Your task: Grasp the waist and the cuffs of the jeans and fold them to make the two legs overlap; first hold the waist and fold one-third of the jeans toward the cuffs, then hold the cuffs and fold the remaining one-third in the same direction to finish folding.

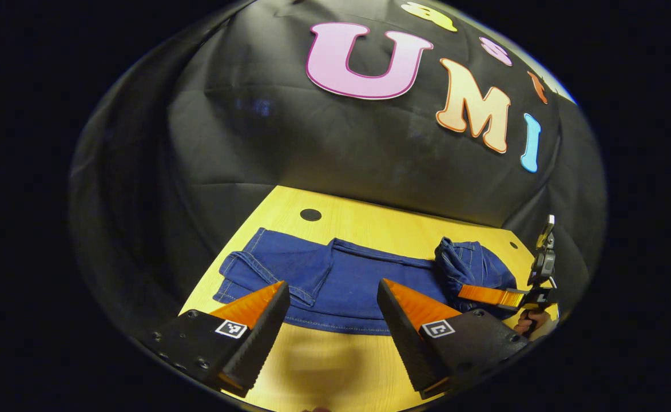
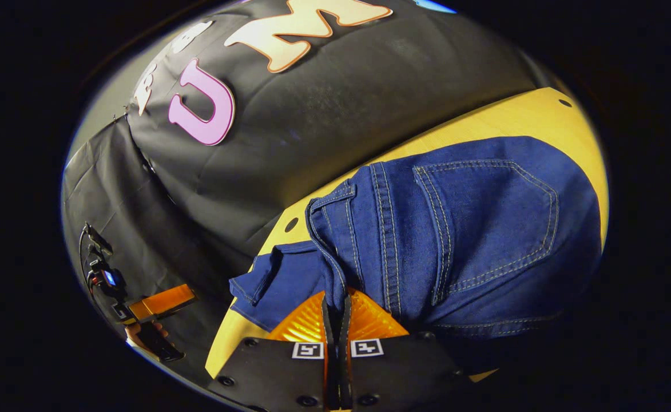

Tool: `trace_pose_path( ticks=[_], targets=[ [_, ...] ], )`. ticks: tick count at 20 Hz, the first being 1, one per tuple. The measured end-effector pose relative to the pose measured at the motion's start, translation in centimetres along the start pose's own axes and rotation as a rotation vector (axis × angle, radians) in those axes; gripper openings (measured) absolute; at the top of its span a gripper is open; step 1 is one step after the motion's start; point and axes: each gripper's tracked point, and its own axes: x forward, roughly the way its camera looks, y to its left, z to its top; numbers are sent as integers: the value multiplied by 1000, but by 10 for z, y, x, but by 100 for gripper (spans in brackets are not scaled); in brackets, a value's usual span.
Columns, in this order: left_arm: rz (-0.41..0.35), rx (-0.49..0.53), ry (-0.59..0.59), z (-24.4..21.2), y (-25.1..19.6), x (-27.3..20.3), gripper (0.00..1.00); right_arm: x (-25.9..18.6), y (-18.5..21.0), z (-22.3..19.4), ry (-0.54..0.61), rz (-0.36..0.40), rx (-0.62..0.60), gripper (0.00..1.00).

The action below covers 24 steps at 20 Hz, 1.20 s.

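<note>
In the left gripper view, the left gripper (image 1: 332, 297) hovers above the near edge of the wooden table (image 1: 324, 366) with its two fingers spread wide and nothing between them. The blue jeans (image 1: 335, 280) lie flat on the table just ahead of the fingertips, the legs already laid one over the other, running across the view. The cuff end sits to the left, near a dark round hole (image 1: 310, 215) in the tabletop. At the far right the waist end is bunched up and lifted off the table, and the right gripper (image 1: 472, 293) reaches into it there, with a hand (image 1: 527, 323) on its handle.

In the right gripper view, the right gripper (image 2: 336, 306) has its fingers pressed together on a fold of the jeans (image 2: 455, 229) at the waist; the cloth rises straight from between the fingertips, showing a back pocket (image 2: 484, 223) and belt loop stitching. The denim drapes over and to the right of the fingers, above the table (image 2: 518, 117). The left gripper (image 2: 161, 302) appears far off at the left edge.
</note>
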Motion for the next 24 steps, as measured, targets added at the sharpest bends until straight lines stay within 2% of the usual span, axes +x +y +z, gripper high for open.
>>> trace_pose_path(
  ticks=[2,3,4,6,7,10,13,20,23,24],
  targets=[
    [15,-18,-1,-3,9,2,95,-8,-1,4,-11,33,4,14],
    [25,-29,0,-4,14,4,94,-12,10,6,-19,67,2,36],
    [39,-38,0,-5,20,6,94,-12,20,6,-23,87,2,54],
    [77,-43,0,-9,40,13,94,-23,25,11,-52,77,-51,88],
    [99,-44,1,-9,51,16,94,-32,28,20,-74,75,-77,98],
    [173,-39,7,-13,90,34,94,-67,38,38,-98,73,-108,98],
    [264,-56,4,-17,131,54,95,-110,32,60,-137,21,-148,98],
    [284,-56,65,-42,157,92,95,-188,-23,85,-178,-192,-139,98],
    [270,-71,83,-51,157,93,95,-206,-36,87,-179,-251,-157,98],
    [266,-54,81,-50,158,94,98,-208,-37,89,-176,-261,-157,98]
  ],
)
